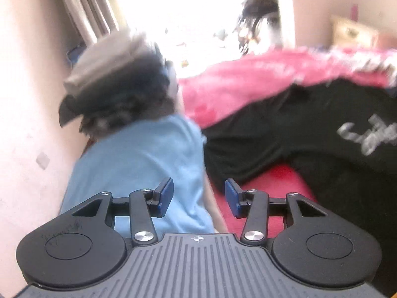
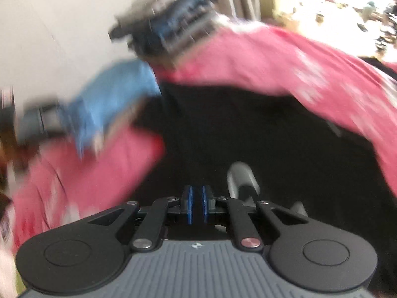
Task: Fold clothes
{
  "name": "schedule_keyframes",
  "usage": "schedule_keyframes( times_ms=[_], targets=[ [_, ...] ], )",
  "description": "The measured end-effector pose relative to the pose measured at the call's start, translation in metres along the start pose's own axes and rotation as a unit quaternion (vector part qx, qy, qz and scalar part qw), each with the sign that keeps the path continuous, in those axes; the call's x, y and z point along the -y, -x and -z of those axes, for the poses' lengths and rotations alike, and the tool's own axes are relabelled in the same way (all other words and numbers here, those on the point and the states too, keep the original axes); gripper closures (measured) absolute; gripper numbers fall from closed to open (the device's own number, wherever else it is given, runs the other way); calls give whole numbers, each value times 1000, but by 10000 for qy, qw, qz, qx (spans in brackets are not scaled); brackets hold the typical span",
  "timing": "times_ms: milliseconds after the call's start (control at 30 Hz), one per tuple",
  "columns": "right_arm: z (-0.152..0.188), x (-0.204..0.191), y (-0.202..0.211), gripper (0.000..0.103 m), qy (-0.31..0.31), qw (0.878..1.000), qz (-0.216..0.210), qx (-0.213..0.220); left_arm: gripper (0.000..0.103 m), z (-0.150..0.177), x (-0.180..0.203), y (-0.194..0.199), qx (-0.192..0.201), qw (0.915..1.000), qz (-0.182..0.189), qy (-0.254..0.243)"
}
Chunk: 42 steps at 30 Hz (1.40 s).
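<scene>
A black garment [image 1: 310, 134] with grey lettering lies crumpled across a pink blanket [image 1: 248, 84]. In the right wrist view, which is motion-blurred, the black garment [image 2: 248, 129] fills the middle. My right gripper [image 2: 197, 203] is shut on a fold of it, with dark cloth between the blue pads. A folded light blue garment [image 1: 139, 164] lies to the left. My left gripper [image 1: 198, 197] hangs open over the blue garment's right edge and holds nothing.
A stack of folded grey and dark clothes [image 1: 116, 84] sits behind the blue garment, against a pale wall [image 1: 27, 99]. The same stack [image 2: 168, 24] shows blurred in the right wrist view. A red surface [image 1: 268, 181] shows under the black garment. A bright window lies beyond.
</scene>
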State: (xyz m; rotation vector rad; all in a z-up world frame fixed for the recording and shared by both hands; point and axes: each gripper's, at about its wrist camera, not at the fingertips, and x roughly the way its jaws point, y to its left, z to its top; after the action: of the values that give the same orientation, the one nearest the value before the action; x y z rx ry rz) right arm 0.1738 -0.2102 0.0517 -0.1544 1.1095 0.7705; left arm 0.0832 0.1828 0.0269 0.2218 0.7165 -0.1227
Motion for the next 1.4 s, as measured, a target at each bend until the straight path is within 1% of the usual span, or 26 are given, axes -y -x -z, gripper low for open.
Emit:
schedule_keyframes(
  times_ms=[67,100,133,167,200,300,333,367,400,433,533,600,700,800,833,900,933,1000,1033,1100,1200,1233,1267,1333,1367,1400],
  targets=[
    [45,-2,0,93,-198,9996,215,24,57,-4,5,14,-15,9972,741,75],
    [67,-3,0,93,-297,9990,322,36,57,-2,13,18,-86,9932,1159,65],
    [90,-4,0,93,-396,9983,429,48,57,4,27,20,-228,9870,1593,8],
    [112,-5,0,93,-495,9973,536,60,57,13,45,18,-436,9788,2001,-74],
    [134,-6,0,93,-593,9961,643,72,57,25,64,16,-672,9699,2333,-201],
    [199,-11,-2,93,-825,9914,1009,79,57,69,116,9,-1388,9473,2786,-753],
    [211,-14,-3,93,-784,9902,1153,11,57,84,133,6,-1624,9380,2915,-940],
    [218,-15,3,93,-813,9902,1134,-48,57,98,143,9,-1739,9337,2908,-1159],
    [225,-16,10,93,-842,9901,1115,-108,58,111,151,13,-1805,9312,2844,-1392],
    [232,-17,16,93,-871,9900,1095,-167,58,120,152,19,-1894,9286,2838,-1458],
    [254,-20,36,93,-958,9894,1038,-345,57,138,146,39,-2214,9203,2888,-1436],
    [269,-22,49,93,-1016,9887,999,-464,57,144,139,49,-2443,9143,2908,-1407],
    [290,-24,69,92,-1102,9874,941,-641,57,132,128,54,-2495,9189,2823,-1170],
    [300,-28,72,92,-1170,9873,797,-719,57,113,123,49,-2150,9324,2755,-918],
    [302,-30,72,92,-1191,9874,741,-735,57,110,127,46,-2071,9336,2786,-893],
    [306,-33,71,92,-1233,9874,629,-769,57,107,139,37,-1951,9330,2890,-889],
    [308,-34,71,92,-1253,9873,573,-785,57,111,147,34,-1980,9305,2928,-965],
    [312,-37,70,92,-1295,9871,461,-818,57,130,155,28,-2275,9218,2919,-1157],
    [314,-38,70,92,-1316,9870,405,-834,57,138,154,33,-2207,9227,2911,-1233],
    [318,-41,69,92,-1357,9865,294,-867,57,146,148,44,-2293,9192,2940,-1265],
    [324,-46,68,92,-1418,9856,126,-916,57,149,132,51,-2716,9075,3071,-911],
    [326,-47,67,92,-1438,9852,70,-932,57,149,127,51,-2902,9016,3084,-888],
    [328,-49,67,92,-1459,9847,13,-949,57,147,121,51,-3061,8974,3042,-918],
    [331,-49,67,91,-1563,9833,-67,-934,57,135,107,53,-3107,9000,2883,-1013],
    [332,-42,67,91,-1762,9810,-34,-816,57,125,98,53,-3060,9051,2765,-1037],
    [333,-35,67,87,-1960,9781,0,-698,57,114,89,53,-2992,9112,2630,-1051]
  ],
)
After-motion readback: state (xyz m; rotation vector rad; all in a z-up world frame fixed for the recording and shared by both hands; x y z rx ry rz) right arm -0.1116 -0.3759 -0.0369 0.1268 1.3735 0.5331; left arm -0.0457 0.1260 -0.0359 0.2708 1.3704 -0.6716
